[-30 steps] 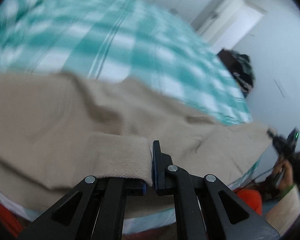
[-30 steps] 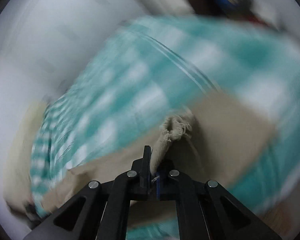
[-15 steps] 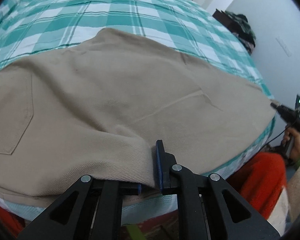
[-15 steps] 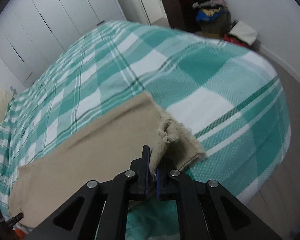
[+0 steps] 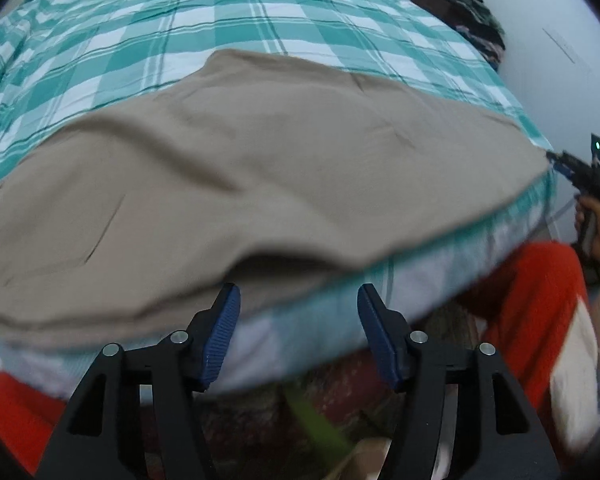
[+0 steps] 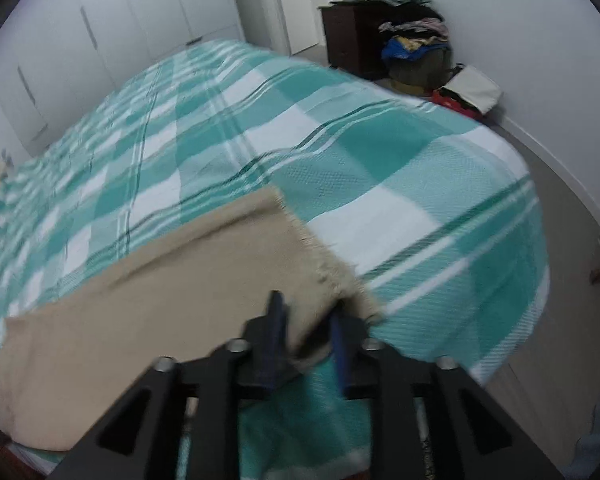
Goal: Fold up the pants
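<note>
Left view: your left gripper [image 5: 298, 324] has just opened, empty, at the bed's [image 5: 260, 20] near edge; the pants [image 5: 240, 168] stretch lengthwise along that edge.

Right view: your right gripper [image 6: 306, 330] has just been parting, its jaws loose around the frayed hem [image 6: 324, 268].

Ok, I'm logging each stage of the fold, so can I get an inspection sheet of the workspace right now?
Surface: bed with a teal checked cover.
Job's things: tan pants spread flat along the near edge, frayed hem at one end.
Clutter: nothing seen on the bed.
Grippers: left gripper open, nothing between its fingers; right gripper has just been opening, hem lying loose between its fingers.
Cables: nothing seen.
Surroundings: white wardrobes, dark dresser piled with clothes.
</note>
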The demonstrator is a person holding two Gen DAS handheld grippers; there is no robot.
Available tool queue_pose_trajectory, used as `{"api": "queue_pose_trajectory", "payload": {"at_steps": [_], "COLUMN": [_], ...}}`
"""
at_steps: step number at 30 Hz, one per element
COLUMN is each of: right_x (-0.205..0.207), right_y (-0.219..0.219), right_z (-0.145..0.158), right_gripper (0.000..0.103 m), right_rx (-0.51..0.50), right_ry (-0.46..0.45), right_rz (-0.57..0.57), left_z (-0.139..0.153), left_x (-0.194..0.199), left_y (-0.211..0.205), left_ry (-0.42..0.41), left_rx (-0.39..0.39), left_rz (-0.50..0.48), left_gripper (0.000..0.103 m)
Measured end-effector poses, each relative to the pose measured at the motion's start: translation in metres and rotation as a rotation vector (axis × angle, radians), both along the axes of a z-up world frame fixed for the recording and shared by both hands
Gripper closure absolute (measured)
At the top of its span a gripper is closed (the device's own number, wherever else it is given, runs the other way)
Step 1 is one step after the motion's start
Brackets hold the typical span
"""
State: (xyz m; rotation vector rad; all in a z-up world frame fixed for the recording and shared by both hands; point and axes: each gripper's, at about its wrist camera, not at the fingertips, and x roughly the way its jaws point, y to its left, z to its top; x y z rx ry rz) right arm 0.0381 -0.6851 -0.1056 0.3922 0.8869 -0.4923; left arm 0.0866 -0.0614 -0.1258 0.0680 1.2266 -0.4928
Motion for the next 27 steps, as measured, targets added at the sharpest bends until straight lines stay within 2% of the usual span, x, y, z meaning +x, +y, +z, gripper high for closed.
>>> {"api": "queue_pose_trajectory", "payload": {"at_steps": [1, 2, 5, 8, 9, 10, 12, 13, 15, 16, 17, 18, 21, 23, 24, 26, 27], "right_x": [-0.011, -0.018, -0.043, -0.035, -0.026, -0.016, 0.005, 0.016, 0.029, 0.034, 0.034, 0.030, 0.031, 0.032, 0.033, 0.033, 0.034], "right_y": [-0.005, -0.009, -0.012, 0.011, 0.023, 0.037, 0.061, 0.068, 0.068, 0.063, 0.061, 0.061, 0.058, 0.057, 0.056, 0.058, 0.060], "right_z": [0.008, 0.013, 0.038, 0.058, 0.060, 0.061, 0.053, 0.042, 0.012, -0.012, -0.024, -0.031, -0.032, -0.033, -0.035, -0.035, -0.034], "right_gripper": [0.041, 0.037, 0.038, 0.038, 0.038, 0.038, 0.038, 0.038, 0.038, 0.040, 0.040, 0.040, 0.039, 0.037, 0.037, 0.037, 0.037], "right_rx": [-0.038, -0.078, -0.152, -0.093, -0.073, -0.059, -0.072, -0.082, -0.050, -0.017, 0.002, 0.000, 0.011, 0.022, 0.024, 0.015, 0.005], "right_ry": [-0.005, -0.001, -0.042, -0.120, -0.126, -0.124, -0.078, -0.029, 0.086, 0.173, 0.194, 0.169, 0.156, 0.160, 0.160, 0.166, 0.170], "right_rz": [-0.045, -0.089, -0.193, -0.066, 0.002, 0.074, 0.191, 0.225, 0.230, 0.202, 0.191, 0.183, 0.172, 0.169, 0.169, 0.170, 0.173], "left_z": [0.005, 0.009, 0.023, 0.019, 0.011, -0.006, -0.037, -0.048, -0.045, -0.041, -0.039, -0.037, -0.030, -0.024, -0.023, -0.017, -0.013], "left_x": [-0.005, -0.007, 0.008, 0.040, 0.050, 0.064, 0.074, 0.071, 0.057, 0.053, 0.050, 0.047, 0.039, 0.035, 0.035, 0.033, 0.033], "left_y": [0.009, 0.016, 0.033, 0.047, 0.051, 0.056, 0.062, 0.066, 0.075, 0.081, 0.087, 0.096, 0.115, 0.131, 0.138, 0.160, 0.172], "left_ry": [-0.008, -0.024, -0.110, -0.199, -0.212, -0.180, -0.083, -0.073, -0.089, -0.078, -0.068, -0.058, -0.050, -0.055, -0.051, -0.046, -0.054], "left_rx": [-0.004, -0.007, -0.017, 0.022, 0.044, 0.089, 0.173, 0.235, 0.265, 0.266, 0.275, 0.279, 0.209, 0.110, 0.063, -0.073, -0.136], "left_rz": [0.011, 0.030, 0.110, 0.194, 0.213, 0.221, 0.214, 0.194, 0.166, 0.174, 0.197, 0.223, 0.292, 0.338, 0.366, 0.454, 0.502], "left_gripper": [0.040, 0.040, 0.040, 0.040, 0.039, 0.041, 0.059, 0.069, 0.069, 0.069, 0.069, 0.069, 0.071, 0.068, 0.066, 0.049, 0.046]}}
